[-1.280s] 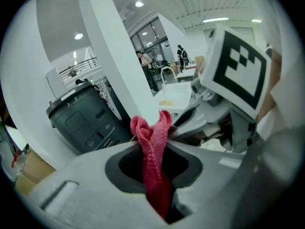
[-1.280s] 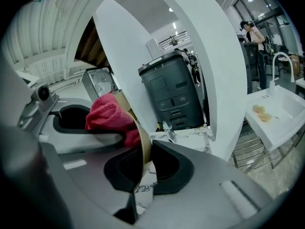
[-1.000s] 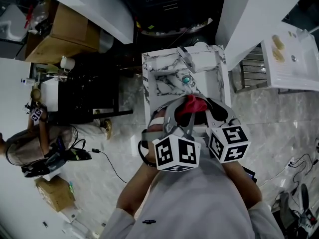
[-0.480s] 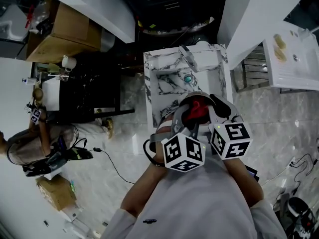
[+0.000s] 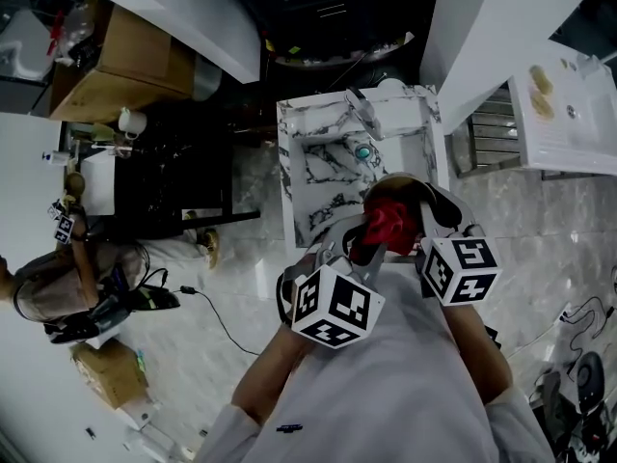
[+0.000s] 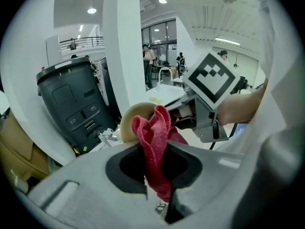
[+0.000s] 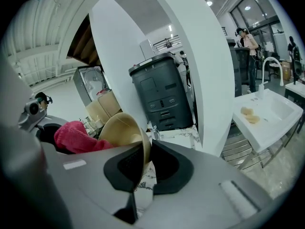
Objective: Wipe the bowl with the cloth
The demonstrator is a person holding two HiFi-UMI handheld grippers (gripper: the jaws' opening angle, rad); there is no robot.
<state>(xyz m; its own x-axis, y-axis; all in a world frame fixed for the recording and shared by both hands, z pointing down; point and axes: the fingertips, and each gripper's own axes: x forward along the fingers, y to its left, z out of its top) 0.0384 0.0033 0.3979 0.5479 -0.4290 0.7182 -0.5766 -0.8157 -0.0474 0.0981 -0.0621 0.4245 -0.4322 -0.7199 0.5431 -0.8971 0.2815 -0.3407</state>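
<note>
- Marble tabletop (image 5: 318, 157) lies below, ahead of both grippers.
- Tan bowl (image 7: 119, 128) is held tipped on edge in the air, its rim pinched between the right gripper's (image 7: 144, 151) jaws.
- Red cloth (image 6: 153, 128), bunched, is clamped in the left gripper's (image 6: 156, 151) jaws and pressed against the bowl.

cloth (image 6: 155, 137): fuzzy terry fabric | bowl (image 7: 119, 128): smooth, matt finish

In the left gripper view the cloth (image 6: 153, 137) hides most of the bowl (image 6: 128, 120), leaving a tan arc at the cloth's 10 o'clock; the cloth's lower end vanishes between the jaws. In the right gripper view the bowl's lower rim vanishes likewise (jaws closed on it).
</note>
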